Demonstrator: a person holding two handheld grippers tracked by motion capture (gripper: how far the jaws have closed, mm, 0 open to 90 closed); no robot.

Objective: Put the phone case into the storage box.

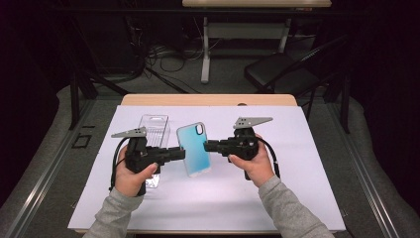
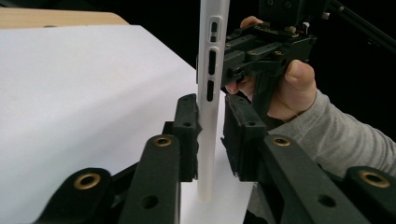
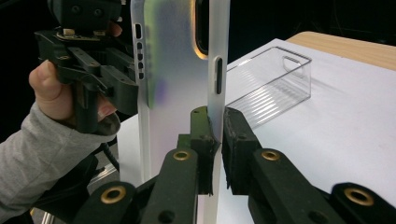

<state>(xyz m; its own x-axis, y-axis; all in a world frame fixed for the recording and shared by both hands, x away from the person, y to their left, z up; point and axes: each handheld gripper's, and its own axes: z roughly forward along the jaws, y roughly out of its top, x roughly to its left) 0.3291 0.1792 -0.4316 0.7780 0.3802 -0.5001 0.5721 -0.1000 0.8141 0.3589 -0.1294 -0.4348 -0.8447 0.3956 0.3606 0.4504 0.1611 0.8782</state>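
Blue phone case (image 1: 193,148) seemingly between both jaws

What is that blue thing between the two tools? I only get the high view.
Observer: A phone case. Edge-on in the left gripper view, it is just a thin shell.
Operator: Is the right tool really holding it?
Observer: Yes. In the right gripper view, the right gripper pinches one long edge between its pads.
Operator: Anything on the other edge?
Observer: The left gripper view shows three slot cutouts along it, probably for buttons.
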